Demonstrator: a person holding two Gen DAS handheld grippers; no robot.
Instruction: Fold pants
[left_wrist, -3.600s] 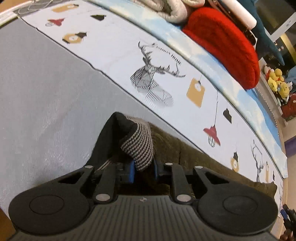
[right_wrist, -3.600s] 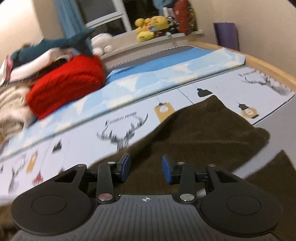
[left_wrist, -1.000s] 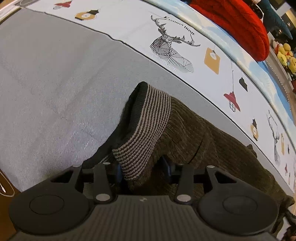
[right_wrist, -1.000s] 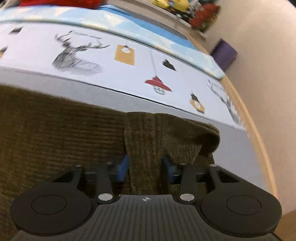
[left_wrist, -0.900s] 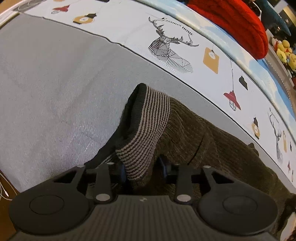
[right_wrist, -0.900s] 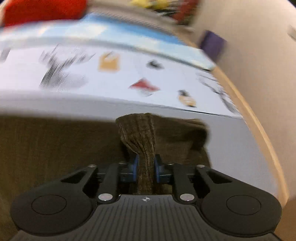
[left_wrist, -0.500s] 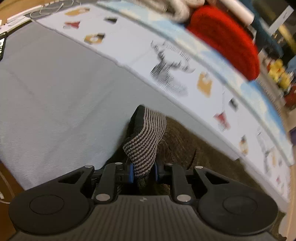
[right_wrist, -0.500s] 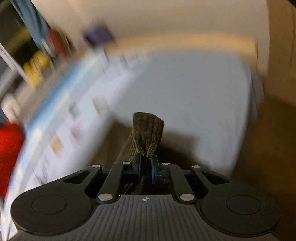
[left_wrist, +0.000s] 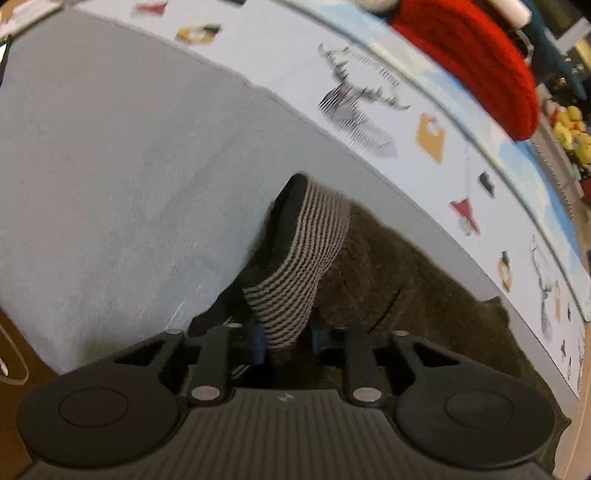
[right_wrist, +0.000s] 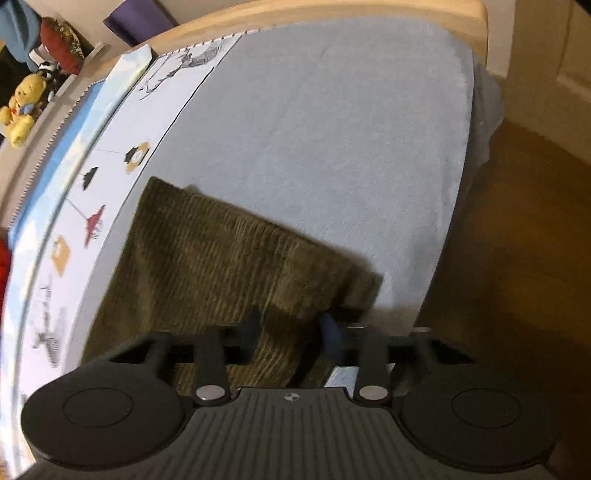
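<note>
The left gripper (left_wrist: 284, 339) is clamped on the striped waistband (left_wrist: 299, 258) of the brown corduroy pants (left_wrist: 406, 295). The band rises out from between the fingers in a raised peak, and the rest of the garment trails off to their right across the grey sheet (left_wrist: 110, 166). Pinching the thick elastic end likely gives a firm anchor for carrying that end over. Beyond the fingertips lie a printed cover (left_wrist: 369, 92) and a red knit (left_wrist: 472, 59), well apart from the work.

At the other end, the right gripper (right_wrist: 291, 328) takes the near corner of the leg hem (right_wrist: 314, 266). Ribbed cloth fills the gap between its fingers, which appear to be gripping it, though the frame is blurred there. The legs lie flat ahead and to the left of the fingers, stacked with edges together. With both ends held, the pants seem ready for a lengthwise fold.
</note>
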